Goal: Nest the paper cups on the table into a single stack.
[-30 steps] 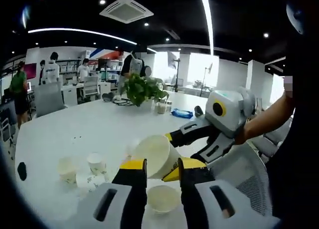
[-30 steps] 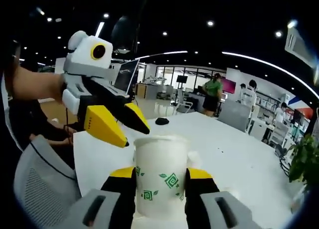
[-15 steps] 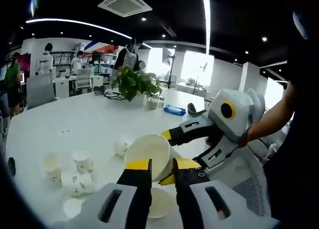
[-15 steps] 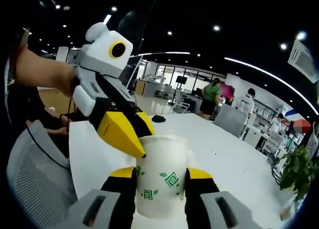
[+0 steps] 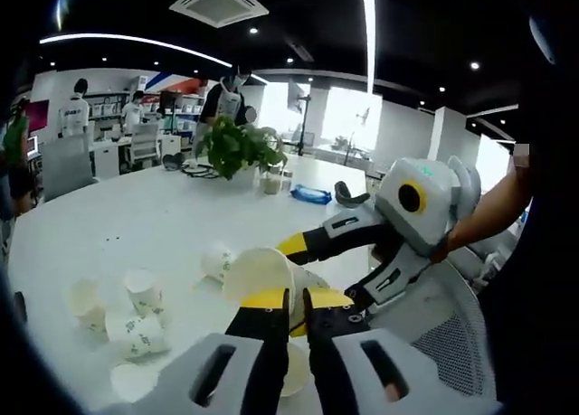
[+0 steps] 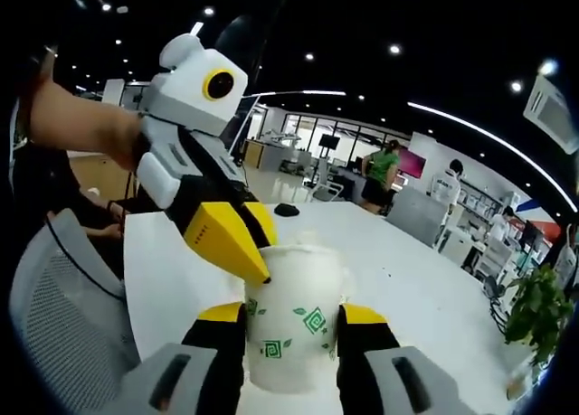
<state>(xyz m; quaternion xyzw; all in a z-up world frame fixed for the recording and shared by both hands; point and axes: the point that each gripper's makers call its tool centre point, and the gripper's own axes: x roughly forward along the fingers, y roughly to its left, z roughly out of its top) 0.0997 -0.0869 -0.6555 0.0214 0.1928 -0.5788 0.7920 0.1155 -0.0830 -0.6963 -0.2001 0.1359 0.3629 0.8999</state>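
My right tool [image 6: 291, 320] is clamped on a white paper cup [image 6: 292, 315] with a green leaf print, held upright between both jaws above the white table [image 6: 425, 297]. In the left gripper view the same cup [image 5: 262, 275] lies tilted, its open mouth facing my left tool [image 5: 296, 299], whose jaws stand nearly together, pinching the cup's rim. In the right gripper view the left tool's yellow jaw tips meet the cup's rim on its left side.

Loose cups sit on the table: one on its side [image 5: 214, 262] beyond the held cup, and a group of four [image 5: 122, 314] well to the left, some upright, some tipped. Another cup [image 5: 291, 381] rests just beneath my left tool. A potted plant [image 5: 237, 147] stands farther back.
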